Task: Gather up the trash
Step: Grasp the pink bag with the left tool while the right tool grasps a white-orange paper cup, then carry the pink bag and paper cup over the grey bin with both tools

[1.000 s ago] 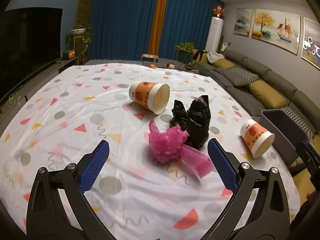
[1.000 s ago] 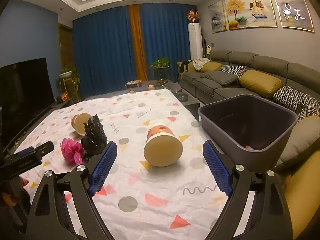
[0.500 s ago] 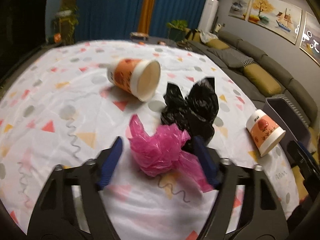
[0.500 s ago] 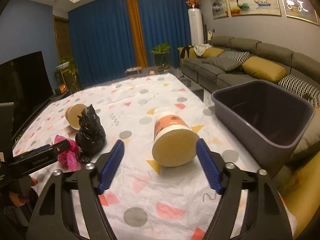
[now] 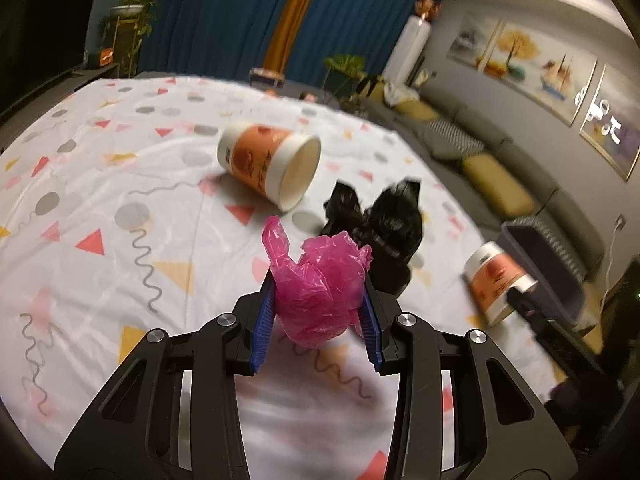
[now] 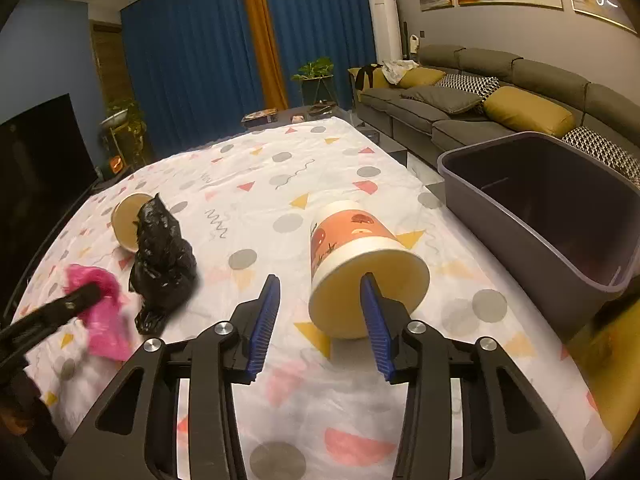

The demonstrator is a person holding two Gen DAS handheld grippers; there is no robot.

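Left wrist view: left gripper [image 5: 318, 322] fingers closing around the pink bag [image 5: 320, 288], just before the black bag [image 5: 380, 232]; thin film may slip free.

Right wrist view: right gripper [image 6: 320, 320] closing, right finger inside the cup [image 6: 360, 264] mouth, left finger outside; the cup could roll away from the bin [image 6: 532, 216].

The crumpled pink plastic bag [image 5: 320, 292] hides the table's patterned white cloth [image 5: 120, 240] beneath it. In the right wrist view that bag is smeared by blur near the cloth's left edge, and the crumpled black plastic bag [image 6: 162, 258] covers part of the far orange-and-white paper cup [image 6: 126, 222]. The grey plastic bin [image 6: 532, 216] is cut off by the right edge.
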